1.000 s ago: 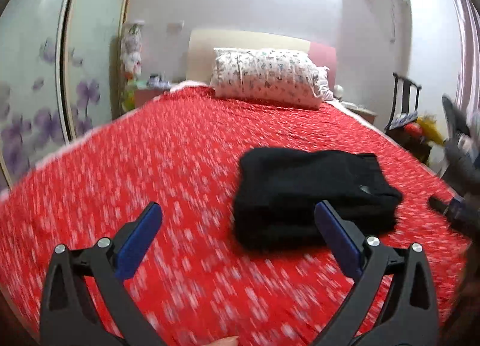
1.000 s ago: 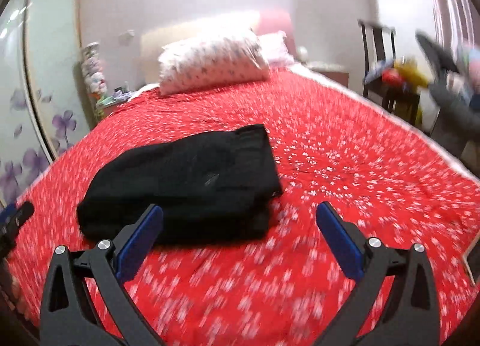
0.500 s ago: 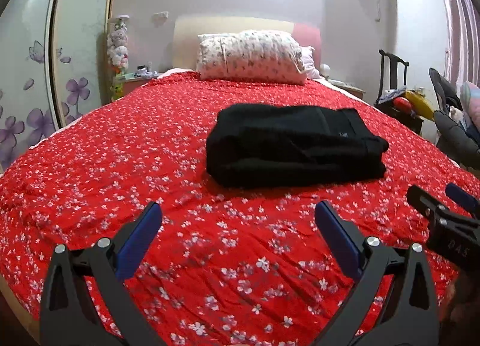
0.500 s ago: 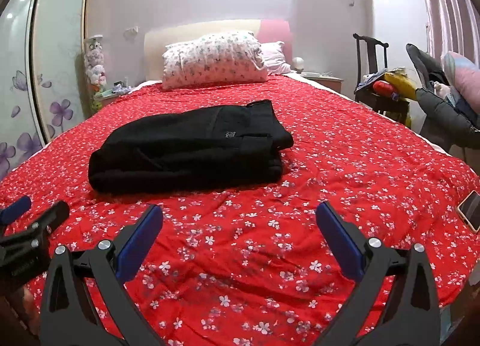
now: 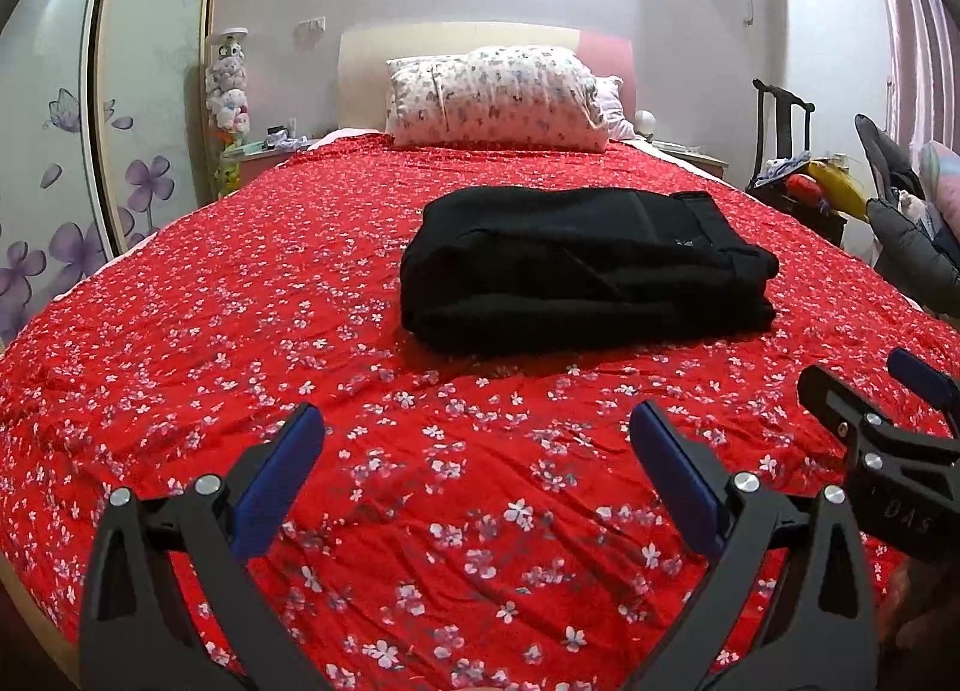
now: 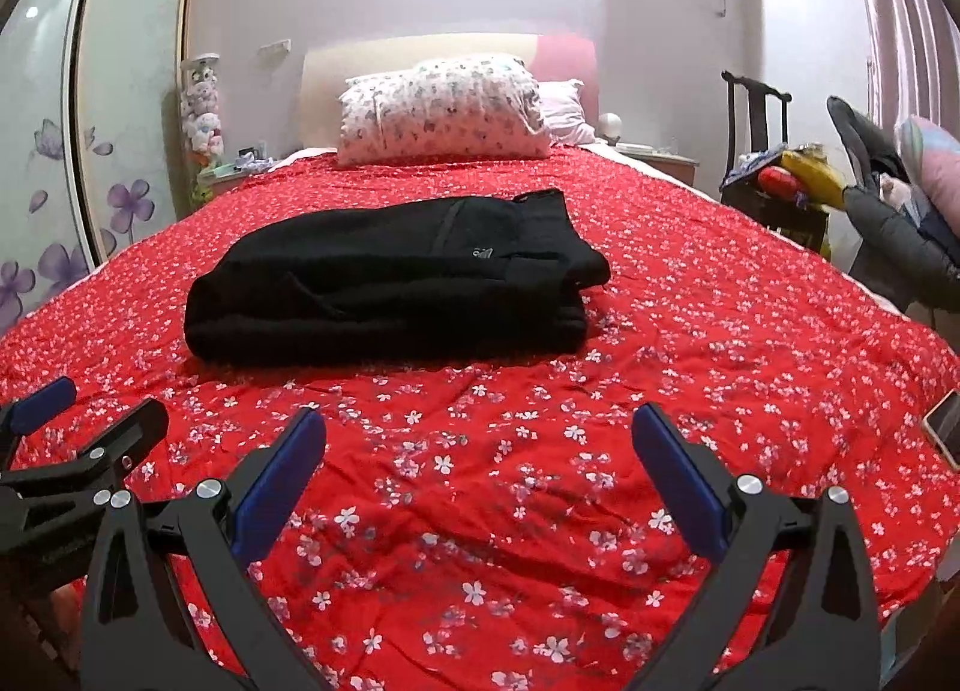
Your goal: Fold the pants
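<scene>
Nearest: left gripper [image 5: 474, 439], black frame with blue-padded fingers [image 5: 279, 478], jaws spread wide, nothing between them, held above the red bedspread with small white flowers [image 5: 252, 295]. Right gripper [image 6: 477, 442], same build, jaws likewise wide apart and empty, hovering over the near end of the same bedspread. Each gripper visible at the edge of the other's view, side by side, apart.

At the right edge of the bedspread, near: flat phone-like object [image 6: 945, 433], only partly in frame.

Mid-bed: black pants folded into a thick rectangular bundle [image 5: 585, 268], lying flat on the bedspread, well beyond both grippers, untouched. Small pale logo facing up toward the right end, seen from the right wrist.

Farther: white floral-print pillow [image 5: 495, 97] at the head of the bed, leaning on a cream padded headboard [image 5: 366, 67]. Left: sliding wardrobe door with purple flower print [image 5: 54, 151]. Right: dark wooden chair piled with coloured items [image 5: 786, 151].
</scene>
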A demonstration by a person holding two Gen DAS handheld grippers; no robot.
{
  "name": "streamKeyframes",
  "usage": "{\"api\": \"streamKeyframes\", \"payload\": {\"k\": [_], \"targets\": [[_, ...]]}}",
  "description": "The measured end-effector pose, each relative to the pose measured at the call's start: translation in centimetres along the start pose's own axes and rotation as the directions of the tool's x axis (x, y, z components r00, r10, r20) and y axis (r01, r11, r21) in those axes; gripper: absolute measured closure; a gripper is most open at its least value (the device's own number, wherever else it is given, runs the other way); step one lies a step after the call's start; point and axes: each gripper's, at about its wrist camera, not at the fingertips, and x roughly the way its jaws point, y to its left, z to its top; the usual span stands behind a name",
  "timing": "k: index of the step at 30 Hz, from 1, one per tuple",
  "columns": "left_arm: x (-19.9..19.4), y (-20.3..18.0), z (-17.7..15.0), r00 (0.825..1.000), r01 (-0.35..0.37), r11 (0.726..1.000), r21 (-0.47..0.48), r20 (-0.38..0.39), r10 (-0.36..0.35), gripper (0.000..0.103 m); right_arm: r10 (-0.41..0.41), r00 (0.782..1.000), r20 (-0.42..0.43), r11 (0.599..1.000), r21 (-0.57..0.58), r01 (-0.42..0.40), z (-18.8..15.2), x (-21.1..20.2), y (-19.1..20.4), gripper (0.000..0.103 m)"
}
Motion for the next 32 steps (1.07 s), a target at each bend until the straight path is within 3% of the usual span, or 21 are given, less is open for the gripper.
{"api": "streamKeyframes", "payload": {"k": [32], "targets": [[0.5,-0.5,-0.2,0.999,-0.032,0.999,0.044,-0.011,0.033,0.002,0.010,0.998,-0.059,1.000,-0.004,-0.011,-0.6,1.1,0.3,0.001]]}}
